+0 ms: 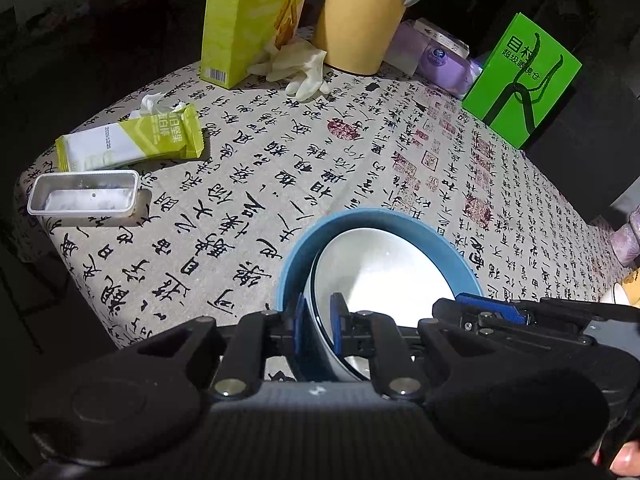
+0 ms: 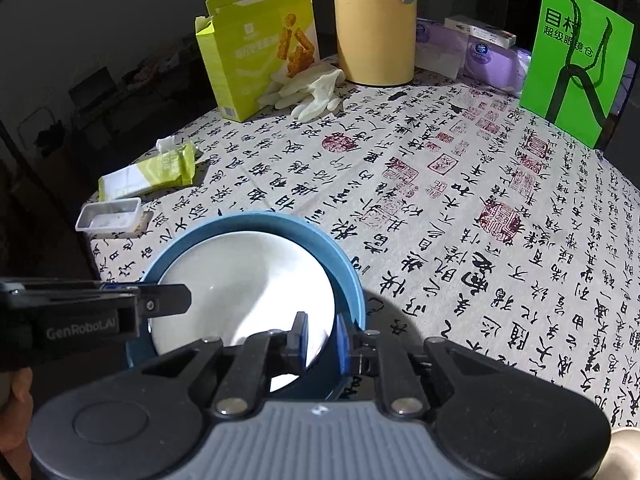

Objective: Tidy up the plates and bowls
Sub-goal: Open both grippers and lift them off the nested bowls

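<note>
Nearest, the left gripper (image 1: 320, 322) pinches the near-left rim of the nested bowls, one pad outside the blue bowl (image 1: 298, 248), the other inside the white bowl (image 1: 384, 276) that sits in it. The right gripper (image 2: 322, 336) clamps the bowls' opposite rim the same way, across both walls. The pair rests near the front edge of the calligraphy tablecloth (image 2: 440, 208). Beyond the bowls the cloth lies bare through the middle and right. Toward the left edge sit a small plastic tray (image 1: 84, 194) and a snack wrapper (image 1: 132, 142). Along the far edge stand a yellow-green box (image 2: 260, 68), pale gloves (image 2: 310, 92), a tan jug (image 2: 374, 24), purple packs (image 2: 472, 54) and a green bag (image 2: 580, 76)
</note>
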The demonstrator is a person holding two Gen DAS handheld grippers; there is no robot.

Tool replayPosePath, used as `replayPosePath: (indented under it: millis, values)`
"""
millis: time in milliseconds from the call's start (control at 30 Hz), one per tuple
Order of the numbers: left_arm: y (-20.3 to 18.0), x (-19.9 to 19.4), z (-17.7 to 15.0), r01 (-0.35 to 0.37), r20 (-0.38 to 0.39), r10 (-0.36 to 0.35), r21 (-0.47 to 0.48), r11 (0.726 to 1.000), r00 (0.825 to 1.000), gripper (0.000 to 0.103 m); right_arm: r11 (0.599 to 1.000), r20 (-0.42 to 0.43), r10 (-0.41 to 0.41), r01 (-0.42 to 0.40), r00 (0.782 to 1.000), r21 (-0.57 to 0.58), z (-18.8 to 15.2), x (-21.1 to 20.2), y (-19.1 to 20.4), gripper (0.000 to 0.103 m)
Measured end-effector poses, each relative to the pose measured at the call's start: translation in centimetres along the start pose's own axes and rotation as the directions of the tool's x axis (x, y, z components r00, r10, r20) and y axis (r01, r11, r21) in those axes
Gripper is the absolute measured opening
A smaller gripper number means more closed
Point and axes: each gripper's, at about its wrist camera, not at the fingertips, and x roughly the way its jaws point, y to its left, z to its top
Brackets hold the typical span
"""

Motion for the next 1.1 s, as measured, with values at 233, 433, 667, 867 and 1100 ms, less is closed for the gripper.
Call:
replayPosePath:
  millis: [233, 433, 667, 867, 1100]
  values:
    - [-0.1, -0.1, -0.2, 0.051, 0.008, -0.051, -0.014, 0.999, 0.999, 0.037, 1.0, 0.051, 0.024, -0.025, 0.998, 0.012, 0.0, -1.8, -0.4, 0.022]
    - [-0.2, -0.7, -0.3, 0.1, 0.038, -0.099, -0.023, 0.995, 0.994, 0.057, 0.998, 0.115, 0.032, -0.038, 0.993, 0.054, -0.7, -3.7, -1.5, 0.063]
    - [-0.6, -2.8, -0.5, 0.129, 0.137, -0.126, -0.011, 0.992, 0.982, 0.087, 0.989, 0.188, 0.027, -0.053, 0.982, 0.137, -1.5, -6.1, -3.3, 0.094]
    - [-1.0, -5.0, -1.1, 0.173, 0.238, -0.169, 0.004, 0.985, 0.957, 0.103, 0.972, 0.236, 0.014, -0.068, 0.972, 0.224, -3.2, -8.2, -5.0, 0.103]
    - [-2.1, -6.7, -2.5, 0.168, 0.298, -0.167, 0.021, 0.985, 0.94, 0.103, 0.946, 0.229, -0.028, -0.049, 0.973, 0.321, -5.0, -10.0, -7.3, 0.103]
